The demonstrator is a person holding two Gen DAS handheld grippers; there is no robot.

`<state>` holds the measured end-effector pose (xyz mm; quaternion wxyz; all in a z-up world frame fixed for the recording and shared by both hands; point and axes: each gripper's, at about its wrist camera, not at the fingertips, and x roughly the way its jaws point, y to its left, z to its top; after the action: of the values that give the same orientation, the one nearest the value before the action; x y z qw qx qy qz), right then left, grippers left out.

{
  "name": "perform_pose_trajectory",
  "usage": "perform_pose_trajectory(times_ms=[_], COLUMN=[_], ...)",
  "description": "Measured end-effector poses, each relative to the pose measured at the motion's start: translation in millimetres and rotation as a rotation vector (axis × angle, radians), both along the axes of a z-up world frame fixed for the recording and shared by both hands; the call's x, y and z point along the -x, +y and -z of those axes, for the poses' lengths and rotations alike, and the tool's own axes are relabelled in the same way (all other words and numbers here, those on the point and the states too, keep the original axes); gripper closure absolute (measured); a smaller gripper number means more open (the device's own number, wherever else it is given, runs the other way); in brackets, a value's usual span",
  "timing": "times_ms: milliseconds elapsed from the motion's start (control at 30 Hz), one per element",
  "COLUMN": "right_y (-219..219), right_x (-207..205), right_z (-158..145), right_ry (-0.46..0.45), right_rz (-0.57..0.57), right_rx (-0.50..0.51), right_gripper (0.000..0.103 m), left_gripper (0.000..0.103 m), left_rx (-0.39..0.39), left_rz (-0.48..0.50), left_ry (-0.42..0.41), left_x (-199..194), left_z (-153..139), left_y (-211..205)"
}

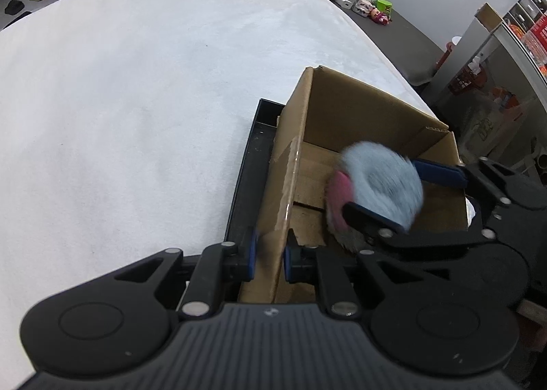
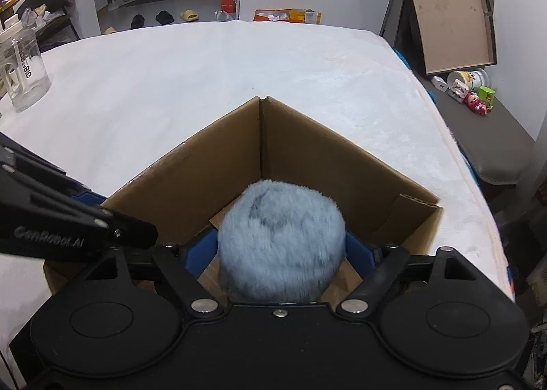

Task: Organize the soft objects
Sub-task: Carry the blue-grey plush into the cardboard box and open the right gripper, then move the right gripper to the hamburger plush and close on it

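Note:
An open cardboard box (image 1: 359, 109) stands on the white bed (image 1: 136, 99) near its right edge. My left gripper (image 1: 268, 255) is shut on the box's near left wall (image 1: 287, 191). My right gripper (image 1: 403, 191) is inside the box, shut on a fluffy light-blue toy (image 1: 383, 181) with a pink patch. In the right wrist view the toy (image 2: 280, 243) fills the space between the right gripper's (image 2: 282, 249) blue pads, above the box floor and near the far corner (image 2: 261, 137). The left gripper's body (image 2: 68, 225) shows at the left.
A black tray (image 1: 253, 157) lies under the box's left side. A clear plastic jug (image 2: 20, 72) stands on the bed at far left. A bench with small toys and a tub (image 2: 475, 92) runs along the bed's right side. Shelves (image 1: 506, 58) stand beyond.

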<state>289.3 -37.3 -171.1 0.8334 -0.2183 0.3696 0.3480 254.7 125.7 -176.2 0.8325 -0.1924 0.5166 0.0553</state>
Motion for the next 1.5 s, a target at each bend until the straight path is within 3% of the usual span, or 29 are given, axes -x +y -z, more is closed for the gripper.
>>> perform_pose_trajectory(times_ms=[467, 567, 600, 633, 800, 933, 1500], right_y=[-30, -39, -43, -47, -70, -90, -157], right_x=[10, 13, 12, 13, 15, 17, 31], right_z=[-26, -30, -32, -34, -35, -33, -3], right_ry=[-0.036, -0.040, -0.040, -0.038, -0.032, -0.033, 0.002], right_rz=[-0.008, 0.009, 0.018, 0.034, 0.093, 0.153, 0.320], right_rx=[-0.099, -0.128, -0.142, -0.163, -0.230, -0.264, -0.248], right_gripper=[0.017, 0.015, 0.014, 0.013, 0.011, 0.011, 0.011], left_gripper=[0.088, 0.071, 0.059, 0.053, 0.045, 0.035, 0.034], left_rx=[-0.095, -0.099, -0.108, -0.121, -0.141, -0.169, -0.248], left_rz=[-0.004, -0.018, -0.023, -0.030, -0.060, -0.026, 0.040], left_ry=[0.033, 0.044, 0.048, 0.049, 0.030, 0.021, 0.040], left_x=[0, 2, 2, 3, 6, 9, 23], left_z=[-6, -6, -7, -8, -14, -16, -13], left_y=[-17, -16, -16, -16, -14, -22, -50])
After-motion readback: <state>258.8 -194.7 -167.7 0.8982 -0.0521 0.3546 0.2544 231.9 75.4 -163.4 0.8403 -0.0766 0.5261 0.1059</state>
